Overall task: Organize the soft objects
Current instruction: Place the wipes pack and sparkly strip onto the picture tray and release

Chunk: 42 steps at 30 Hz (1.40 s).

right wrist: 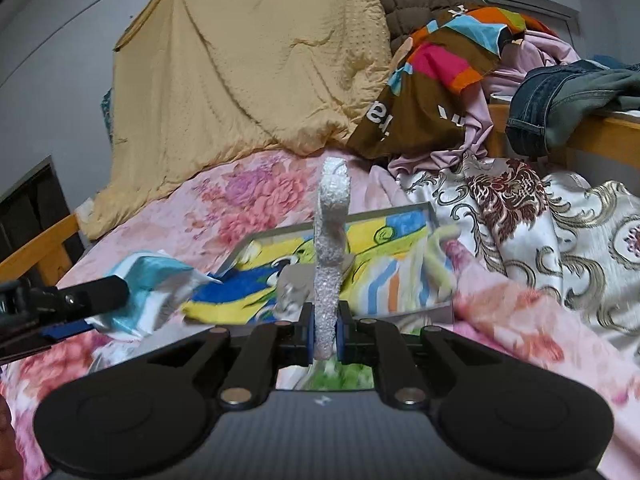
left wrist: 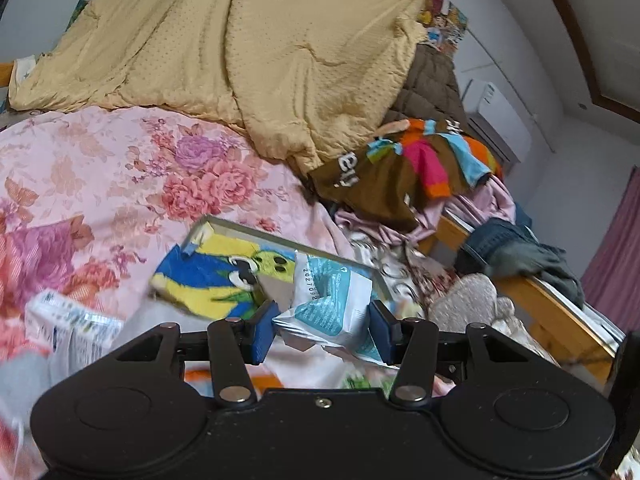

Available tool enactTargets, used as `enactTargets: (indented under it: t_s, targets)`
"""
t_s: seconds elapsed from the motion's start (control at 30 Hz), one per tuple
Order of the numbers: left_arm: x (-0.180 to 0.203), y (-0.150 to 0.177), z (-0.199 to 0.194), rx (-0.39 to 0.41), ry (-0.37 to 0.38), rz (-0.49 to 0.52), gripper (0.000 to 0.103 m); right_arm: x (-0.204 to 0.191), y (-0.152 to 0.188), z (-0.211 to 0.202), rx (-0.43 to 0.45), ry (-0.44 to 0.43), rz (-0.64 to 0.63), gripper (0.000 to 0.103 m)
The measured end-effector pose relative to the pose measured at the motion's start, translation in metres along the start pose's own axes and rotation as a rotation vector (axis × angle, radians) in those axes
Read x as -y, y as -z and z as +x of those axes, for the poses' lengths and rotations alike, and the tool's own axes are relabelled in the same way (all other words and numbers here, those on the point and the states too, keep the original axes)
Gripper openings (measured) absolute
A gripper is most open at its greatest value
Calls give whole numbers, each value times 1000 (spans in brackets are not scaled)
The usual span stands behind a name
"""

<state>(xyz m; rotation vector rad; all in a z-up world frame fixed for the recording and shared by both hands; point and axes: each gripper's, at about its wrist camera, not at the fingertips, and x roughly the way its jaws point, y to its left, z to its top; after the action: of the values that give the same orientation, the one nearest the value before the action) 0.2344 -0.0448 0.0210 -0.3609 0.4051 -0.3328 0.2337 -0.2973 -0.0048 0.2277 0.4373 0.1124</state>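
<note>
Left gripper [left wrist: 323, 330] nearest the lens, jaws part-way in, blue pads touching both sides of a crumpled teal-and-white packet [left wrist: 330, 306]; grip looks light, packet bulges out forward and below the pads. Right gripper [right wrist: 324, 330] has jaws narrow, clamped on a thin white textured foam-like piece [right wrist: 331, 248] held on edge, long axis running straight up and away from the jaws, top end curling slightly right.

Just beyond both grippers lies a shallow grey tray [right wrist: 430, 210] on the pink floral bedspread [left wrist: 120, 168]; inside it a blue-yellow cartoon towel [left wrist: 212, 276], partly hanging over the near-left rim, and a striped cloth [right wrist: 384, 280] toward the right. Key relation: tray sits dead ahead and slightly below both held items, so either hand only needs a short forward-down move to drop in. In the right wrist view the left gripper comes in from the far left, packet at the tray's near-left corner; right gripper is centred on the tray's near edge and looks closer to the open middle.

Far side: beige quilt [left wrist: 248, 52] heaped up, brown multicolour garment [left wrist: 400, 168] and jeans [right wrist: 568, 96] at right, well apart from the tray. Second small packet [left wrist: 72, 320] lies near-left on the bedspread, blurred
</note>
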Motion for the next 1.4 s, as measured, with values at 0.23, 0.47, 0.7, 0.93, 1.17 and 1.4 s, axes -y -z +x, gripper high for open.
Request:
enactTargets:
  t_s: [0.23,0.47,0.7,0.93,1.17,1.4]
  targets:
    - [-10,-24,53,-29,-66,29,51,3,-22,59,-39,-43,-16,11]
    - [-25,-33,99,-56,-100,9,51,7,-37,118,-96,-88,-11,11]
    - [-30,-25,142,-85,-134,-21,51,26,-41,150,-169,-126,70,11]
    - [-30,-15,167,-102,-158,-49,51,37,-34,169,-237,-121,107,12]
    - [-34,-5,181,-138,-201,-87,52,38,-32,174,-279,-142,122,13]
    - [-35,0,188,-158,-253,-97,52,45,-32,178,-302,-159,172,15]
